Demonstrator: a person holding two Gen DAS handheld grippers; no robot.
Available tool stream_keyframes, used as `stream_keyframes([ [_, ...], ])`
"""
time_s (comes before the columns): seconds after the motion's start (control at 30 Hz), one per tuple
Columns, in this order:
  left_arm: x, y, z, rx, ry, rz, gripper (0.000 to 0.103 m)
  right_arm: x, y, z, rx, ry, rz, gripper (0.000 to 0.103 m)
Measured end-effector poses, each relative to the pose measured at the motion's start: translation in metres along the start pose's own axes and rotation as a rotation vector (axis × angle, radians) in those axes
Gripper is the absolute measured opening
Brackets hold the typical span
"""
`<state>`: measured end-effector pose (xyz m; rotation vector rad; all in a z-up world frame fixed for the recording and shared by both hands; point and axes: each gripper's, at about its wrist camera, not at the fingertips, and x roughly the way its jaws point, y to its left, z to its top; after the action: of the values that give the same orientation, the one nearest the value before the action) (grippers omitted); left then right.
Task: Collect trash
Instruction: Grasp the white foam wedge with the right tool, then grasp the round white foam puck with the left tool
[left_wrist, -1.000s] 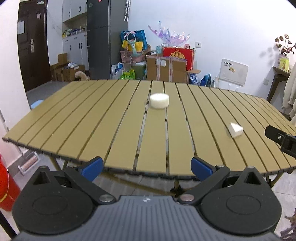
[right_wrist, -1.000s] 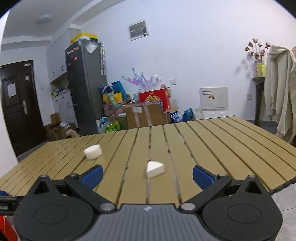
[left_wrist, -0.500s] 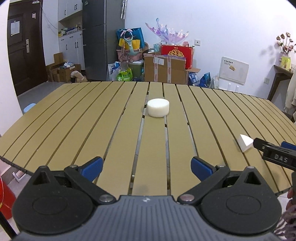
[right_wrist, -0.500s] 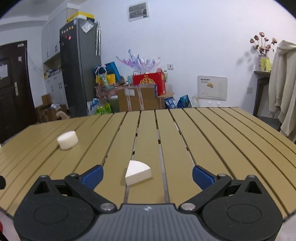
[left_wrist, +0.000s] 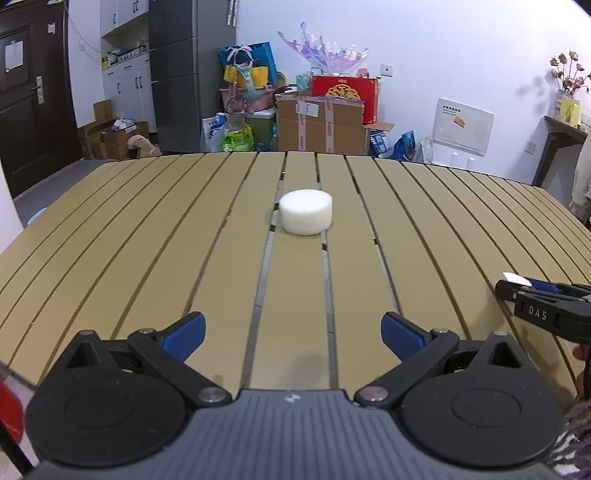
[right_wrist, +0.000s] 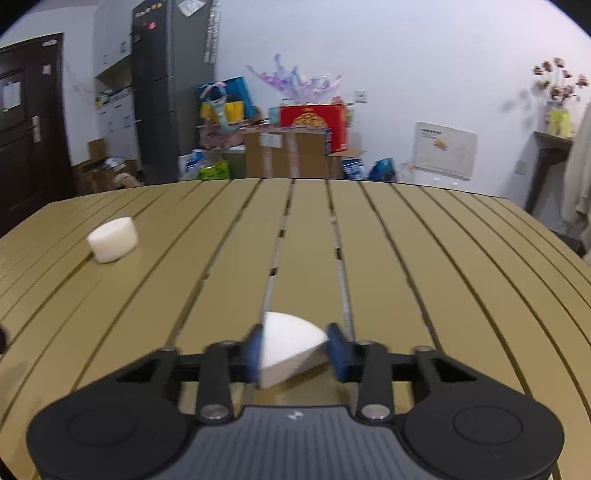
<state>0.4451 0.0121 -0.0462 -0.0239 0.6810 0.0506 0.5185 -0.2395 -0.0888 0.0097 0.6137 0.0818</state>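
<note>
Tan slatted table — white foam cylinder near its middle, white foam wedge resting nearer its edge

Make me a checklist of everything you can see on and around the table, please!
Surface: slatted tan table, gaps between the slats.
Job's things: round white foam piece lying alone mid-table; white foam wedge between the right gripper's pads.
Clutter: nothing else seen on the table.
Grippers: left gripper open, nothing between its blue pads, the round piece ahead of it; right gripper closing, pads against both sides of the wedge.
Cables: nothing seen.
Surroundings: cardboard boxes, red gift box, grey fridge, dark door, dried flowers on a side shelf, white wall.
</note>
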Motion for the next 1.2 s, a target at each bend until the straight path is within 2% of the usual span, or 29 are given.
stream_keyframes([
  [0.17,0.013,-0.003,0.015,0.009,0.0,-0.016,0.103,-0.011,-0.007,0.009,0.012,-0.05,-0.001,0.029],
  [0.47,0.062,-0.012,0.063,-0.001,-0.003,0.001,0.103,-0.012,-0.071,0.042,0.159,-0.13,-0.081,0.029],
  [0.67,0.11,-0.017,0.089,-0.031,0.004,0.064,0.103,0.003,-0.093,0.055,0.157,-0.129,-0.1,0.029],
  [0.97,0.157,-0.016,0.098,-0.109,0.056,0.11,0.102,0.025,-0.104,0.062,0.139,-0.12,-0.101,0.029],
  [1.03,0.163,-0.014,0.097,-0.125,0.059,0.107,0.095,0.029,-0.104,0.062,0.132,-0.118,-0.099,0.029],
  [1.07,0.166,-0.013,0.097,-0.129,0.063,0.106,0.087,0.029,-0.102,0.061,0.127,-0.117,-0.1,0.029],
  [1.1,0.167,-0.012,0.095,-0.133,0.066,0.102,0.072,0.03,-0.102,0.061,0.123,-0.116,-0.101,0.029],
  [1.13,0.167,-0.013,0.094,-0.129,0.059,0.105,0.068,0.031,-0.102,0.06,0.122,-0.115,-0.1,0.029],
  [1.17,0.165,-0.014,0.095,-0.124,0.049,0.107,0.058,0.031,-0.101,0.059,0.122,-0.114,-0.097,0.029],
  [1.2,0.165,-0.014,0.095,-0.125,0.05,0.096,0.058,0.032,-0.099,0.058,0.12,-0.112,-0.095,0.029],
])
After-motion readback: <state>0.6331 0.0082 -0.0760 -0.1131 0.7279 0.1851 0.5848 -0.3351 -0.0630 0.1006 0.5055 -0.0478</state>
